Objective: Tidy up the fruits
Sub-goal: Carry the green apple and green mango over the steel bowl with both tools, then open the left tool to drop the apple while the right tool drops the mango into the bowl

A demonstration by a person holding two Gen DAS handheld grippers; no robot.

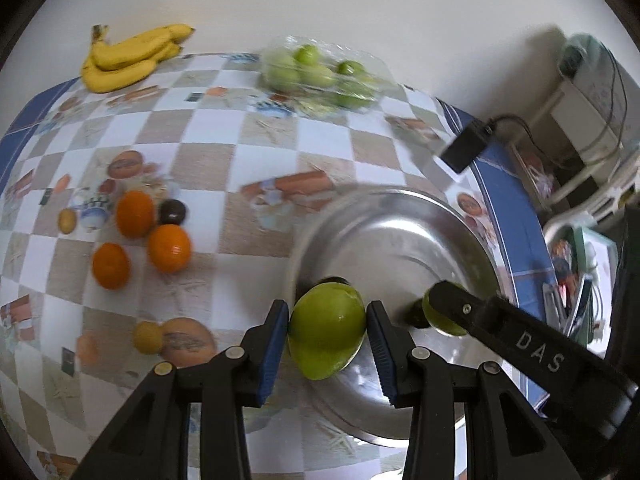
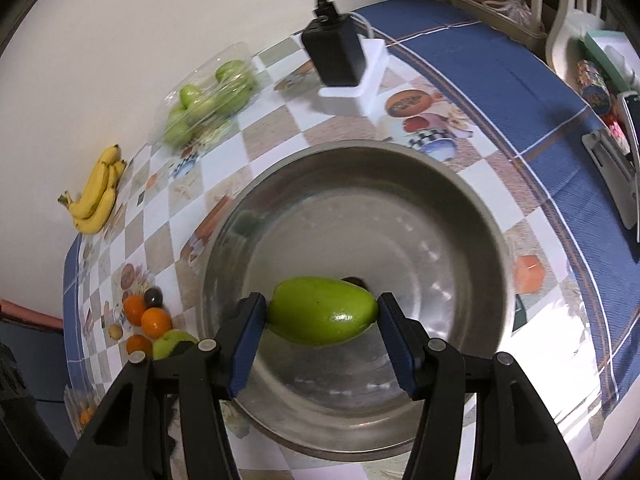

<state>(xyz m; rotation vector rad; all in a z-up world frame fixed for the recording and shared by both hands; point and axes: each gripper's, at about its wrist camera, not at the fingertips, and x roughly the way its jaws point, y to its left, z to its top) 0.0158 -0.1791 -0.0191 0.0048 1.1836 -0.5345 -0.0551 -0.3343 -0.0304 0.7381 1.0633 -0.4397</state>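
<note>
Blue-padded fingers of the left gripper [image 1: 327, 334] clamp a green fruit [image 1: 327, 332] from both sides, holding it over the near left rim of the steel bowl [image 1: 400, 216]. Just to its right, the right gripper [image 2: 322, 318] reaches in over the bowl; in its own view it is clamped lengthwise on a second green fruit [image 2: 323, 311], a longer one, held above the bowl's inside. Something small and dark [image 2: 354, 281] shows just behind that fruit, too hidden to name.

Left of the bowl, on the checked tablecloth [image 1: 200, 128], three oranges [image 1: 135, 214] lie close together with a dark round fruit [image 1: 173, 211] touching them and a small yellowish one [image 1: 67, 221] a little further left. Another small yellow fruit [image 1: 147, 337] sits nearer the camera. Bananas [image 1: 128, 58] lie at the far left edge by the wall. A clear plastic pack [image 1: 320, 74] of green fruits stands at the far side, well apart from the bowl. A black adapter [image 2: 334, 50] with a cable rests on a white stand [image 2: 360, 80] beyond the bowl, by the cloth's blue border.
</note>
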